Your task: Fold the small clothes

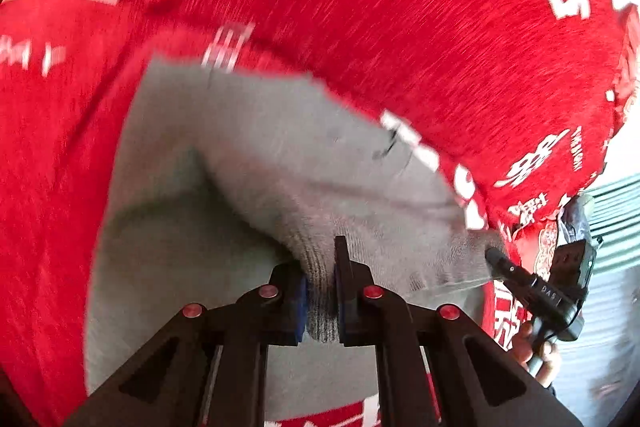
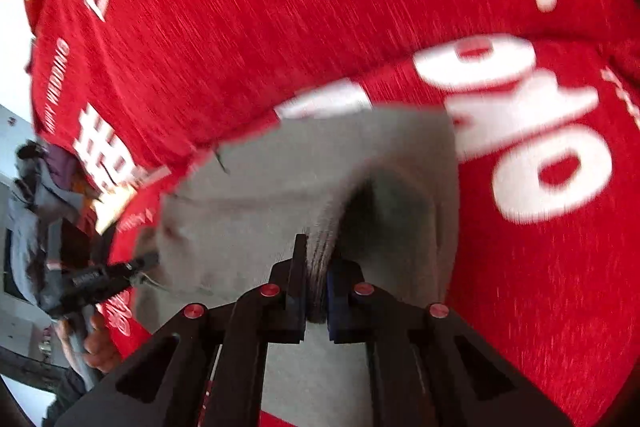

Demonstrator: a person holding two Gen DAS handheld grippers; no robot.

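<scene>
Firmly between both tools (image 1: 320, 291), grey garment (image 1: 260, 155).

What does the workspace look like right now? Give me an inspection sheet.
Surface: red cloth with white lettering, covering nearly the whole view.
Job's things: grey knit garment, lifted and bunched, pinched at two edges.
Clutter: nothing seen.
Grippers: left gripper shut on the garment; right gripper shut on it too.
Cables: nothing seen.
Surroundings: pale striped surface at the edge; too blurred to identify.
</scene>
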